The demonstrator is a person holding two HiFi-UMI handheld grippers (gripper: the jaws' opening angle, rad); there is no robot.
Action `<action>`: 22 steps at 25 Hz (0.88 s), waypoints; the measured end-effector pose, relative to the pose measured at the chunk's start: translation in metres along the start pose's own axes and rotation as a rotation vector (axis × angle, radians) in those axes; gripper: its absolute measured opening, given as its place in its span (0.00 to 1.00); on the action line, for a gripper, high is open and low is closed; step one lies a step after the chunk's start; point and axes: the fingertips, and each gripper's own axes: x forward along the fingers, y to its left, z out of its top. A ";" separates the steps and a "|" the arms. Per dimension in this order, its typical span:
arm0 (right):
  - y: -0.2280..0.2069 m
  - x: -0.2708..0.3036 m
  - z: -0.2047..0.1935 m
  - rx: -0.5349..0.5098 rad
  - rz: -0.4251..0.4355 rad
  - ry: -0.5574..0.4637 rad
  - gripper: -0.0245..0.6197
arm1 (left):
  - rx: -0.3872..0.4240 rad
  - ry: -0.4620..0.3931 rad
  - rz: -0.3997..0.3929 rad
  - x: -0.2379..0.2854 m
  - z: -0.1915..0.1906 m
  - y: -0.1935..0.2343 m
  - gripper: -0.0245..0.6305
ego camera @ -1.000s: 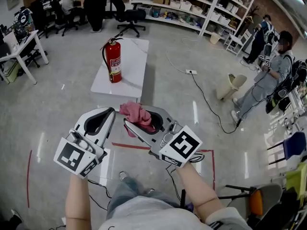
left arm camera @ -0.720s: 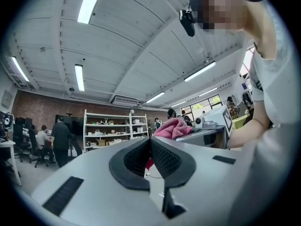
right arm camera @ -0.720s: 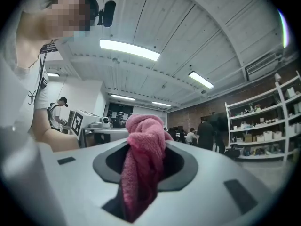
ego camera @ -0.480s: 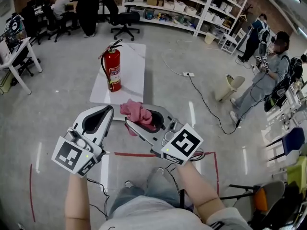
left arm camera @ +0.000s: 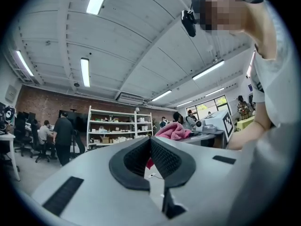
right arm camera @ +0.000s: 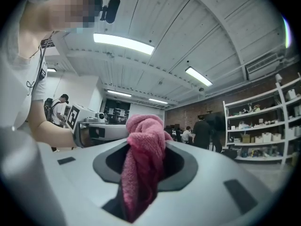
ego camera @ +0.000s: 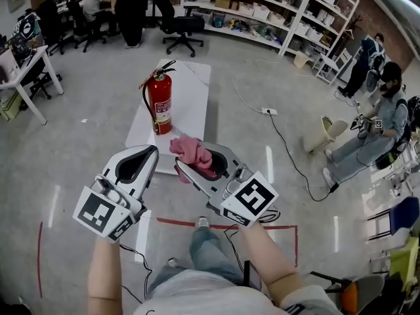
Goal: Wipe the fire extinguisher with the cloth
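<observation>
A red fire extinguisher point(ego camera: 160, 105) with a black hose stands upright on a low white table point(ego camera: 190, 90) ahead of me. My right gripper point(ego camera: 180, 160) is shut on a pink cloth point(ego camera: 191, 151), which bunches up above its tips; the same pink cloth point(right arm camera: 143, 166) fills the jaws in the right gripper view. My left gripper point(ego camera: 152, 151) is held beside it, jaws closed together with nothing between them. In the left gripper view the left gripper point(left arm camera: 150, 147) points up toward the ceiling. Both grippers hover short of the table, apart from the extinguisher.
Red tape point(ego camera: 177, 222) marks the grey floor below my hands. White shelving point(ego camera: 262, 8) lines the back wall. A black office chair point(ego camera: 184, 26) stands behind the table. A seated person point(ego camera: 367, 136) is at the right, and a power cable point(ego camera: 282, 136) runs across the floor.
The view has shifted forward, so the table and extinguisher sit closer to the grippers. Both grippers keep the same pose, the cloth still held.
</observation>
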 end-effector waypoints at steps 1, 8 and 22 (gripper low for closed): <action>-0.015 0.006 0.001 0.004 0.010 -0.001 0.26 | -0.001 0.002 0.012 0.011 0.001 0.009 0.05; -0.100 0.043 -0.015 -0.038 0.094 0.007 0.26 | 0.001 -0.009 0.116 0.075 -0.016 0.060 0.05; -0.220 0.103 -0.062 -0.047 0.181 0.038 0.26 | 0.023 0.021 0.205 0.170 -0.050 0.128 0.05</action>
